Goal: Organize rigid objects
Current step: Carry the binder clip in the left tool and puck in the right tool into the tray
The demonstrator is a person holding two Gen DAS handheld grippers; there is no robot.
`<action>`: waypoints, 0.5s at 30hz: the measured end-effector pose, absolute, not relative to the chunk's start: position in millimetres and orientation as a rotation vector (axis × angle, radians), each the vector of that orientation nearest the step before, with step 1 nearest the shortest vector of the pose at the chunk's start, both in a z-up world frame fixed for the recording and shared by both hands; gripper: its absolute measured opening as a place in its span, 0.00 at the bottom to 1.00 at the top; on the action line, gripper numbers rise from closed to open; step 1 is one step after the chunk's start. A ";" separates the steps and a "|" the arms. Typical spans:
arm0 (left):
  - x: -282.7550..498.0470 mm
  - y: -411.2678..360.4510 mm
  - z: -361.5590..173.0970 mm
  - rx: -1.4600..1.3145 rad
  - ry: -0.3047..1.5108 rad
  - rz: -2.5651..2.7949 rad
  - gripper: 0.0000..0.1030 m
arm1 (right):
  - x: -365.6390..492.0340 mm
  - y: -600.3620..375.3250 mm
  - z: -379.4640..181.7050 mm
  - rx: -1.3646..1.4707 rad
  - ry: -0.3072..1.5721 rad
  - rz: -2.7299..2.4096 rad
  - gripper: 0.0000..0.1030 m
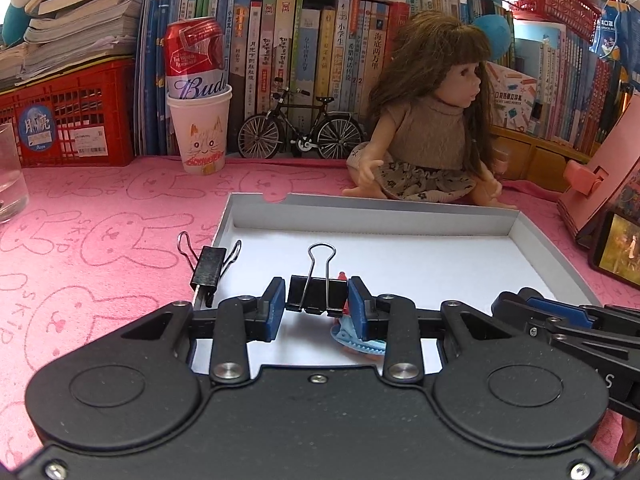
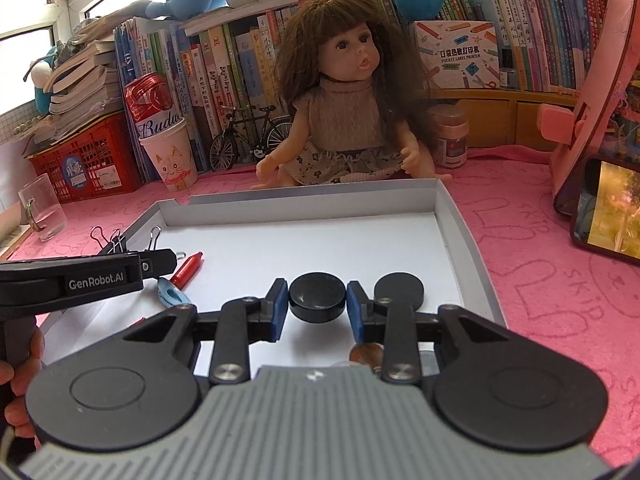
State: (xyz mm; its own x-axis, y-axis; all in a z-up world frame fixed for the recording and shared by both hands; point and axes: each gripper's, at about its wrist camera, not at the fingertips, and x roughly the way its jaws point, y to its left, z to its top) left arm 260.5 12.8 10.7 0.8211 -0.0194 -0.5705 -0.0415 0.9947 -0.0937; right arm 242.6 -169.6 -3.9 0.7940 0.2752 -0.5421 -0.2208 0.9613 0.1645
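Left wrist: left gripper point(image 1: 317, 300) clamping binder clip point(image 1: 316, 294), right wrist: black disc point(image 2: 317, 296)

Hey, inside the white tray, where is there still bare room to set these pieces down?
The far half of the white tray is bare, from the back wall near the doll forward. The near left is crowded: red marker, blue clip. The left claw holds a binder clip; the right claw holds a black disc, another black disc lying beside it.
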 end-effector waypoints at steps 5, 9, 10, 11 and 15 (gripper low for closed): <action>263.3 12.5 6.6 -0.105 0.619 0.013 0.31 | 244.5 -168.8 -6.4 0.094 0.603 0.267 0.36; 264.1 11.9 5.8 -0.106 0.618 0.008 0.31 | 246.2 -168.7 -8.5 0.093 0.610 0.264 0.36; 263.9 11.6 5.8 -0.104 0.617 0.007 0.31 | 246.4 -168.7 -9.0 0.093 0.611 0.263 0.36; 263.7 11.6 5.5 -0.101 0.615 0.007 0.31 | 246.7 -168.8 -9.2 0.094 0.612 0.262 0.36; 263.4 11.8 5.4 -0.099 0.614 0.005 0.31 | 247.1 -169.4 -10.2 0.097 0.617 0.258 0.36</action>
